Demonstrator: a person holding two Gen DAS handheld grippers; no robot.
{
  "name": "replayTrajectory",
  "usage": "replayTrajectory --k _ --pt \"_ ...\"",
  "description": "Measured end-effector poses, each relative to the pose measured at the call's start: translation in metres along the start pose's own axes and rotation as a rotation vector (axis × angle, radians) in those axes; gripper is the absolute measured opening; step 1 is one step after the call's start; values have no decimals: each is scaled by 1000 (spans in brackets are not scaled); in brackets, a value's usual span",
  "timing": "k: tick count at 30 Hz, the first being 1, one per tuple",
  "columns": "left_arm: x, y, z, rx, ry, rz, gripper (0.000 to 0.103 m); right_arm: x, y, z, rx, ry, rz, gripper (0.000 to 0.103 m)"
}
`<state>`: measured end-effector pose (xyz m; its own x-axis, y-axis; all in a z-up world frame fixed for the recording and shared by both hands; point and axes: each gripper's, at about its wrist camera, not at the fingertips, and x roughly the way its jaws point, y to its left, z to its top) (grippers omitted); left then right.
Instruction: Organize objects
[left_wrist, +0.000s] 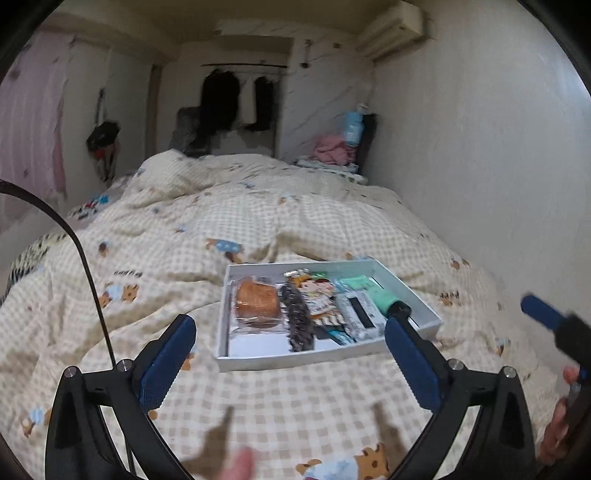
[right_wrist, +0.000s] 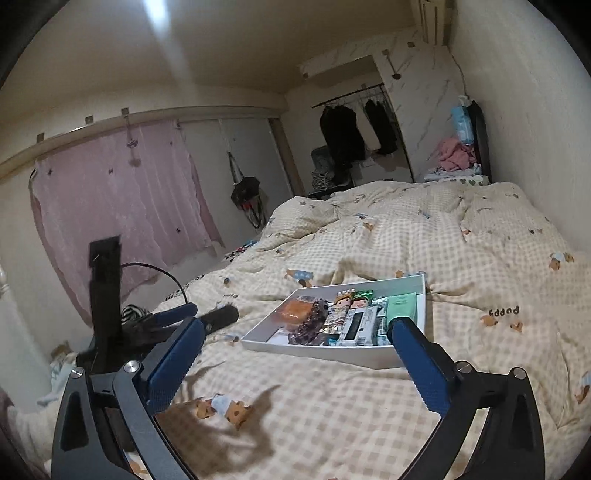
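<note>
Both the left gripper (left_wrist: 290, 332) and the right gripper (right_wrist: 297, 334) gape wide and empty before the shallow white cardboard tray (left_wrist: 325, 356) at centre frame, which looks light but bendy, best pinched by its near rim.

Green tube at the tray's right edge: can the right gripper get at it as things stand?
Probably yes. The right gripper is open and empty, the green tube lies uncovered in the white tray just ahead, with only bare quilt between.

One white tray (left_wrist: 413, 284) lies on one bed (left_wrist: 184, 236). It holds one orange packet (left_wrist: 256, 301), one dark hair clip (left_wrist: 297, 317), two doll-print packets (left_wrist: 321, 299), one silver bar (left_wrist: 360, 314) and one green tube (left_wrist: 384, 299). Two dark garments (right_wrist: 341, 136) hang on one rail.
</note>
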<state>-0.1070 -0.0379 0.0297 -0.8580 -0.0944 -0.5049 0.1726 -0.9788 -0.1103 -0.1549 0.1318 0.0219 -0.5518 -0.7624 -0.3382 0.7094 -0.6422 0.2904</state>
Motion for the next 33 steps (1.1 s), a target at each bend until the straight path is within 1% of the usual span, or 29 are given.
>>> replayTrajectory --k 3,6,10,16,21,33 --pt "4 -18 -5 77 18 17 102 3 5 -2 -19 10 -4 103" --pt "5 -23 -5 110 25 6 102 5 7 -10 -27 20 -22 103" --pt "5 -19 -6 90 22 4 102 11 8 -16 -27 47 -26 103" --pt "10 -9 -8 43 48 -2 103 10 0 -18 9 50 -23 103" --pt "15 -12 -10 55 71 -6 103 13 1 -19 10 63 -28 103" --pt "15 -16 -12 82 75 -11 103 13 0 -20 7 60 -33 103"
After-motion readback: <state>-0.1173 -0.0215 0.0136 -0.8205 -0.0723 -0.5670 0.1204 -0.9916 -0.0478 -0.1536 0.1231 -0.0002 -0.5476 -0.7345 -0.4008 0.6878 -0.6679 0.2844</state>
